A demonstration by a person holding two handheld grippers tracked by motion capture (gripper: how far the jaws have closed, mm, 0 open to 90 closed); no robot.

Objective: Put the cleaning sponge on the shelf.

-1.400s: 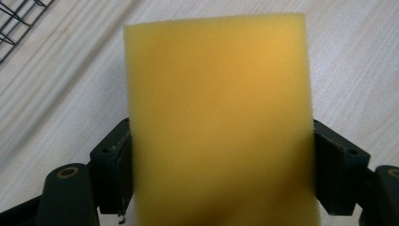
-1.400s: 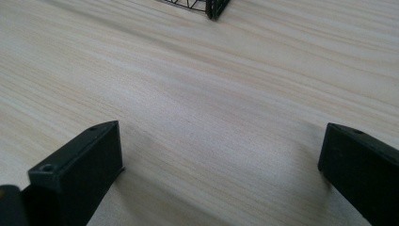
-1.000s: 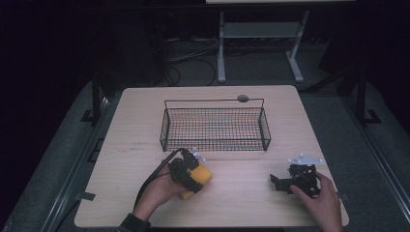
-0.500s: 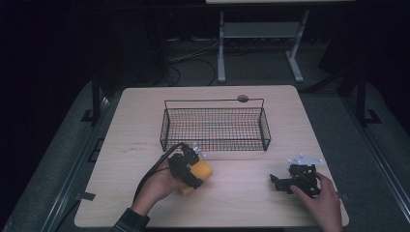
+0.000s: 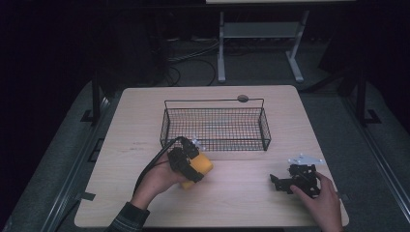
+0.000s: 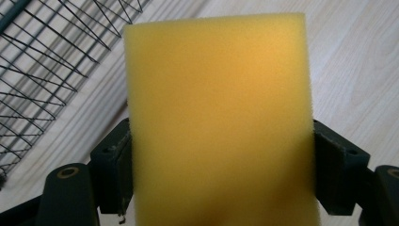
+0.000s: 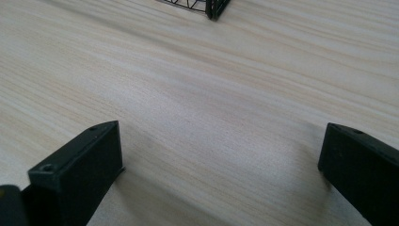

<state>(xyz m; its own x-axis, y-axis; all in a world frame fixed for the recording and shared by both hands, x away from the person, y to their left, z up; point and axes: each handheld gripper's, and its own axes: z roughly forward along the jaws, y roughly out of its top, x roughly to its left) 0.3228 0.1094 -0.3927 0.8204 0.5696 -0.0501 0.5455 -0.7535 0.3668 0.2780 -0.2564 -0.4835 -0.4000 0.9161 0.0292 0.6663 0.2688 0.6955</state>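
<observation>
In the high view the left gripper [image 5: 193, 166] sits in the lower left-centre of the frame, just below the near left corner of the wire basket [image 5: 215, 126], with a yellow sponge [image 5: 200, 165] clamped between its jaws. The sponge sticks out of the gripper toward the right and slightly upward in the picture, close to the basket's front wall but outside it. In the left gripper view the sponge [image 6: 219, 122] stands in the middle of the frame, from the bottom edge almost to the top, and both black jaws press against its left and right sides low in the picture; the basket's [image 6: 47, 70] mesh shows in the upper left behind it. The right gripper [image 5: 283, 182] rests on the table [image 5: 135, 130] in the lower right of the high view, held by a hand [image 5: 321, 203], well apart from the sponge. In the right gripper view its jaws are spread wide over bare wood, with a corner of the basket [image 7: 214, 7] at the top edge.
</observation>
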